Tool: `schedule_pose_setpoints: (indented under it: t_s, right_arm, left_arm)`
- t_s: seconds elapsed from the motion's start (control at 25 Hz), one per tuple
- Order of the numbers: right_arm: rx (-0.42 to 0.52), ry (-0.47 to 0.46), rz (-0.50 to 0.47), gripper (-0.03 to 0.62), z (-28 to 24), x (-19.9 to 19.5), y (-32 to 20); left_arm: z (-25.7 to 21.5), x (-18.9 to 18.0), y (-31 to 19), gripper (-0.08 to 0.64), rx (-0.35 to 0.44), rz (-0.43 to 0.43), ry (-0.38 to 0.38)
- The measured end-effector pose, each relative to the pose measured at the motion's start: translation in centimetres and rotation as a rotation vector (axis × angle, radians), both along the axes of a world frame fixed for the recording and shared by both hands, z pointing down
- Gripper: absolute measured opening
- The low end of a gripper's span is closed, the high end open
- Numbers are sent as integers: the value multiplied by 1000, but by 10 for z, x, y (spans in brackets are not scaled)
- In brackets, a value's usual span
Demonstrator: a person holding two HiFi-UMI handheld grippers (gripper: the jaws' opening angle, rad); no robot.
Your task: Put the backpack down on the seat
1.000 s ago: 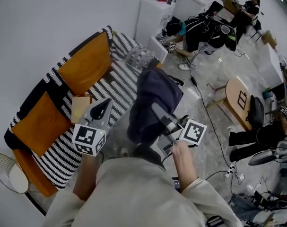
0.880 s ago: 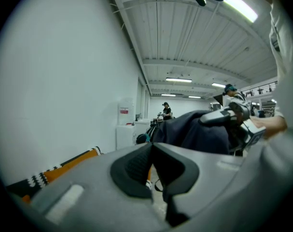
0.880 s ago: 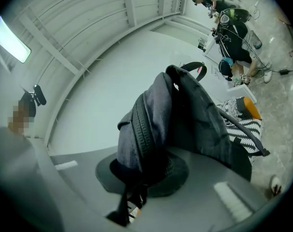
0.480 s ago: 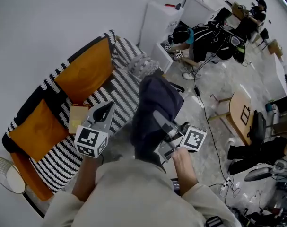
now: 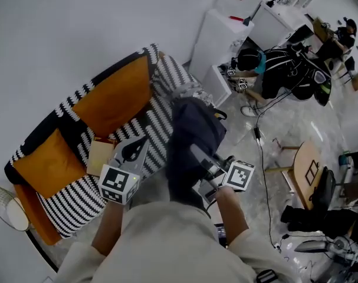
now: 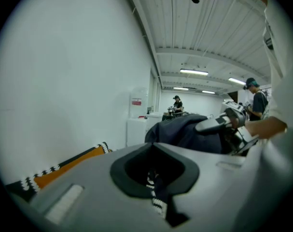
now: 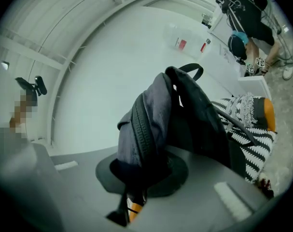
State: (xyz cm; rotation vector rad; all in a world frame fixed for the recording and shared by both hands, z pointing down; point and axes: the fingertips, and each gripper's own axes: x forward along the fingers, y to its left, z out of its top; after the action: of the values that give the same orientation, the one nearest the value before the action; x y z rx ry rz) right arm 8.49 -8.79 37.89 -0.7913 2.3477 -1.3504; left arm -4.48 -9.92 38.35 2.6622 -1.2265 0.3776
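Note:
A dark navy backpack [image 5: 193, 131] hangs in the air in front of the sofa, over the front edge of its black-and-white striped seat [image 5: 152, 125]. My right gripper [image 5: 196, 152] is shut on the backpack's fabric; in the right gripper view the backpack [image 7: 160, 115] rises straight out of the closed jaws [image 7: 136, 180]. My left gripper [image 5: 138, 143] hovers left of the bag above the seat, shut, with nothing in it. In the left gripper view the left gripper [image 6: 158, 197] shows only a thin slit, with the backpack [image 6: 185, 132] beyond it.
Two orange cushions [image 5: 111, 96] [image 5: 46, 164] lean on the sofa's back, and a tan box [image 5: 100, 155] lies on the seat. A patterned throw [image 5: 187, 90] drapes the right arm. White cabinets [image 5: 223, 37], a crouching person [image 5: 279, 69], a wooden stool [image 5: 305, 170] and a floor cable [image 5: 262, 158] lie to the right.
The sofa has come nearer and more central in the head view. Both grippers and the backpack now sit closer over the seat; the grip on the bag is unchanged.

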Motion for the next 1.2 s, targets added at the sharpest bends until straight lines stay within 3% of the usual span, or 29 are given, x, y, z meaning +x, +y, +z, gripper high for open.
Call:
schedule_pose_setpoints:
  t_s: [0.36, 0.6, 1.2]
  right_arm:
    - [-85, 22, -90, 29, 38, -5, -115]
    - [-105, 47, -163, 29, 68, -5, -182]
    - [-182, 127, -313, 29, 194, -29, -323]
  left_arm:
    - [29, -12, -81, 3, -74, -124, -30]
    - [42, -5, -129, 3, -55, -160, -34]
    - [123, -9, -205, 3, -198, -277, -63]
